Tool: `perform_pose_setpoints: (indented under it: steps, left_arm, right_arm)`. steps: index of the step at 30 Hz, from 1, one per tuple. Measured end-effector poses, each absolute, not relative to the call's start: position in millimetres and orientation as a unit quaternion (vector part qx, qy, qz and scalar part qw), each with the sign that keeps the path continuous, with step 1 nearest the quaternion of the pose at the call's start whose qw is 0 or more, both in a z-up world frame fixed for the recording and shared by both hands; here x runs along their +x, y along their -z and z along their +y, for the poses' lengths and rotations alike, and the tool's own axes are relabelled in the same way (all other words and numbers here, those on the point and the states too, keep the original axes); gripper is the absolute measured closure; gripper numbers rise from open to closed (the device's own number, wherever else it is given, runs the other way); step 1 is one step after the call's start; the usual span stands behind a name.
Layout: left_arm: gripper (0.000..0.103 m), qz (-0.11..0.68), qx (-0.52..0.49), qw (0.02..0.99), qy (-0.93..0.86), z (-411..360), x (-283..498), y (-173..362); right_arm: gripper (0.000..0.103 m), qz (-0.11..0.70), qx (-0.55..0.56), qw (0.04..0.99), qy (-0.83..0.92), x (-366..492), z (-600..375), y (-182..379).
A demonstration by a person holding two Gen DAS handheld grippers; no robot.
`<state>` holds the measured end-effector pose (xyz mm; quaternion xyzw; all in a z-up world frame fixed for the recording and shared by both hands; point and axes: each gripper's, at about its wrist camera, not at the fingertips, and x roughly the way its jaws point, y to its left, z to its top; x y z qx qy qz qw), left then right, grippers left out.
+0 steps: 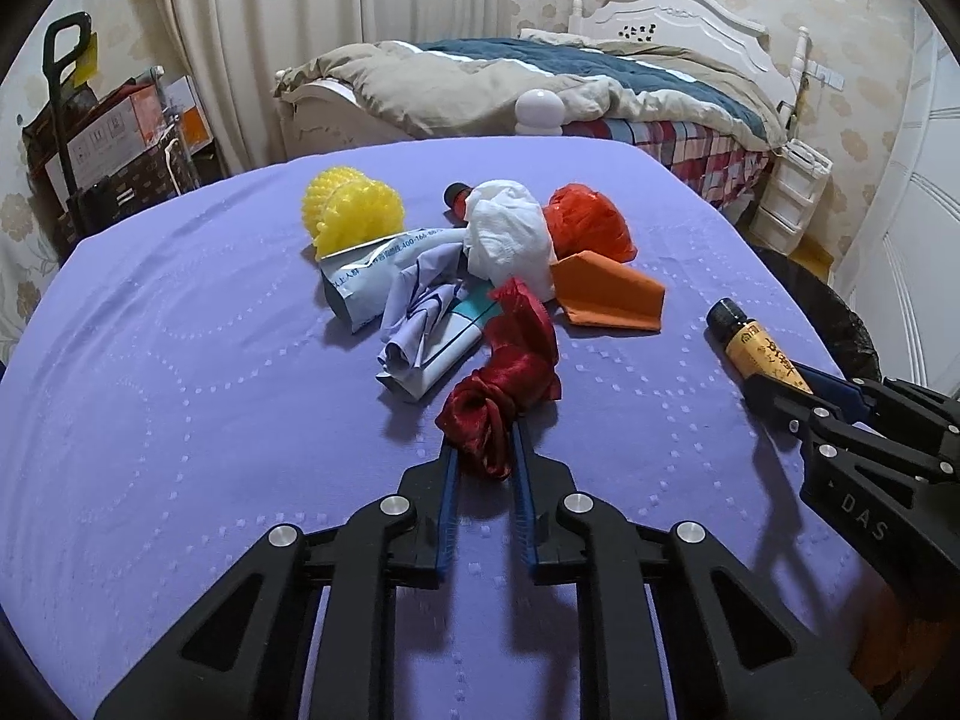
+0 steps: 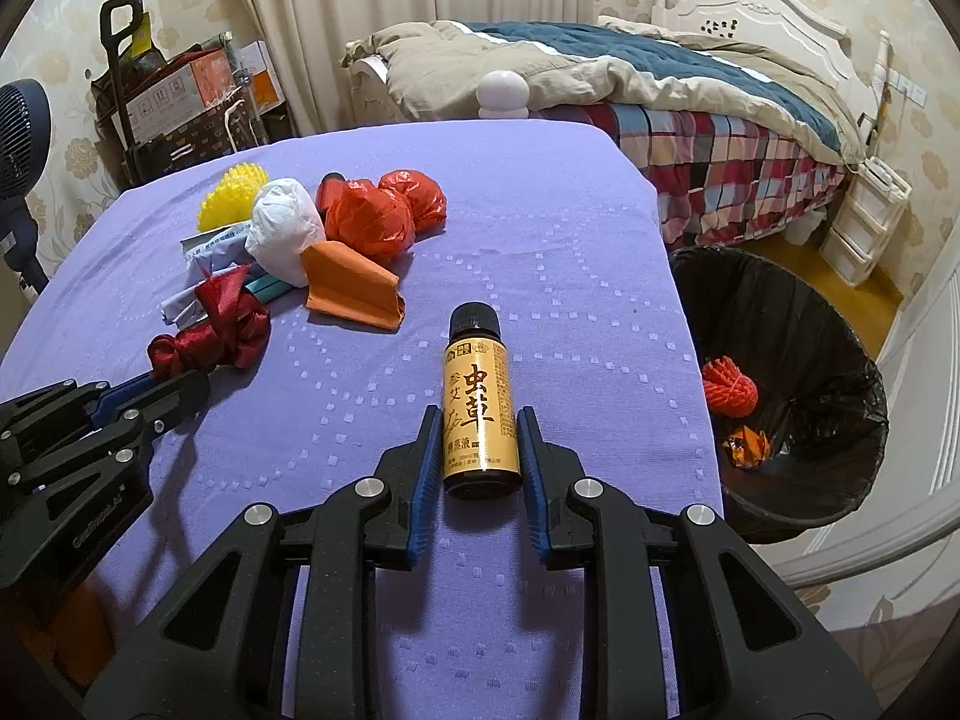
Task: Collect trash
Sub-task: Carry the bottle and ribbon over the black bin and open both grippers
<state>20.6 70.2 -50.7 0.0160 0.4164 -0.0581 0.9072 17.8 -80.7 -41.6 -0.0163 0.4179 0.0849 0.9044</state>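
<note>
The left gripper (image 1: 483,450) is clenched on the near end of a dark red ribbon (image 1: 504,384), which lies on the purple table (image 1: 180,360) at the front of a heap of trash near the middle. The right gripper (image 2: 477,438) grasps a small brown bottle (image 2: 478,408) near the table's right edge. Beside that edge stands a black bin (image 2: 840,324) holding red netting (image 2: 729,387).

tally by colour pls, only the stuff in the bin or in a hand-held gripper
dark red: 1, ribbon in the left hand-held gripper
brown with yellow label: 1, bottle in the right hand-held gripper
red: 1, mesh ball in the bin
orange: 1, wrapper in the bin
total: 4
</note>
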Motion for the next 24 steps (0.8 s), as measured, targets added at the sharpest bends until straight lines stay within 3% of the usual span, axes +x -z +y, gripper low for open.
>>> perform_pose_setpoints:
  steps: [24]
  left_arm:
    - [0.087, 0.371, 0.000, 0.925, 0.077, 49, 12, 26]
  right_arm:
    - [0.080, 0.394, -0.001, 0.916, -0.068, 14, -100, 22]
